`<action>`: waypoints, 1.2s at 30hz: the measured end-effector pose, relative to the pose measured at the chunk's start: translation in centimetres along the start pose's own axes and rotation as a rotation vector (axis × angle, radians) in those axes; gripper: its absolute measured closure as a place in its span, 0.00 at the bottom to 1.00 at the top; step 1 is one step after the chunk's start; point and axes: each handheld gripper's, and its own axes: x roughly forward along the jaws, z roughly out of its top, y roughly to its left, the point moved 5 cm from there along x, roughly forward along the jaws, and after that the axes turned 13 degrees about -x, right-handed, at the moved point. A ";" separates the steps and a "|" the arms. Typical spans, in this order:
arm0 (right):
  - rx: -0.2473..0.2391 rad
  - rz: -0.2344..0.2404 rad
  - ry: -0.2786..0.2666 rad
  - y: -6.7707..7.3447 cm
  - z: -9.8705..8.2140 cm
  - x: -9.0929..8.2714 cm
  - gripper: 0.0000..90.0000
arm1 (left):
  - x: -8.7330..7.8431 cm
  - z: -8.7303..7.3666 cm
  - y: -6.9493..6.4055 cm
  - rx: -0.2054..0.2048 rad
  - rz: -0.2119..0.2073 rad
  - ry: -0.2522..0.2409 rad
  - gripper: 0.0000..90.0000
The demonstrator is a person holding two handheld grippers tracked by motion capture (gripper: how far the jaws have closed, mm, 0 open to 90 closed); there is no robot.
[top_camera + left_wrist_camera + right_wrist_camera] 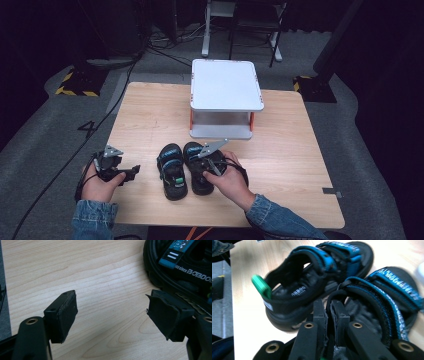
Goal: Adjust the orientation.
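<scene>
Two black-and-blue sandals lie side by side just in front of the white stand on the desk; the right tool is clenched on the right sandal's heel strap, likely to lift it; the left tool waits spread beside the left sandal

My high view looks forward and down over the whole worktop, with the sandals near its front edge. My left claw view sits low, close beside the sandals. My right claw view looks closely onto them; all three share the sandals
</scene>
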 end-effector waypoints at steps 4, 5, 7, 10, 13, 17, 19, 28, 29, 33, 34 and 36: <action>-0.008 0.000 -0.010 0.5 0.0 0.3 0.85 | 0.0 0.2 -0.2 0.001 -0.006 0.000 0.27; 0.002 0.006 -0.016 0.5 0.0 0.3 0.82 | 0.0 0.2 -0.2 0.001 -0.006 0.000 0.27; 0.030 0.033 -0.032 0.5 -0.1 0.1 0.73 | 0.1 0.2 -0.2 0.005 -0.008 0.003 0.27; 0.060 0.060 -0.073 0.6 0.1 -0.2 0.58 | 0.1 0.2 -0.1 0.006 -0.006 0.001 0.27; 0.081 0.062 -0.112 0.5 0.7 -0.5 0.54 | 0.2 0.1 -0.2 -0.002 -0.007 0.003 0.27; 0.094 0.040 -0.101 0.4 1.1 -0.3 0.57 | 0.2 0.1 -0.2 0.004 -0.007 0.007 0.27; 0.082 0.012 -0.086 0.6 1.1 -0.4 0.57 | 0.2 0.0 -0.2 -0.001 -0.010 0.007 0.27; 0.204 0.071 -0.084 0.7 1.2 1.1 0.43 | 0.7 -0.3 -0.6 0.013 -0.013 0.025 0.27; 0.204 0.071 -0.084 0.7 1.2 1.1 0.43 | 0.7 -0.3 -0.6 0.013 -0.013 0.025 0.27; 0.239 0.047 -0.098 0.9 1.5 1.5 0.43 | 0.8 -0.6 -0.5 0.010 -0.007 0.032 0.27; 0.254 0.044 -0.103 0.9 1.5 1.5 0.43 | 0.8 -0.6 -0.4 0.012 -0.006 0.033 0.27; 0.271 0.030 -0.105 1.0 1.5 1.5 0.43 | 0.8 -0.6 -0.4 0.008 -0.010 0.035 0.27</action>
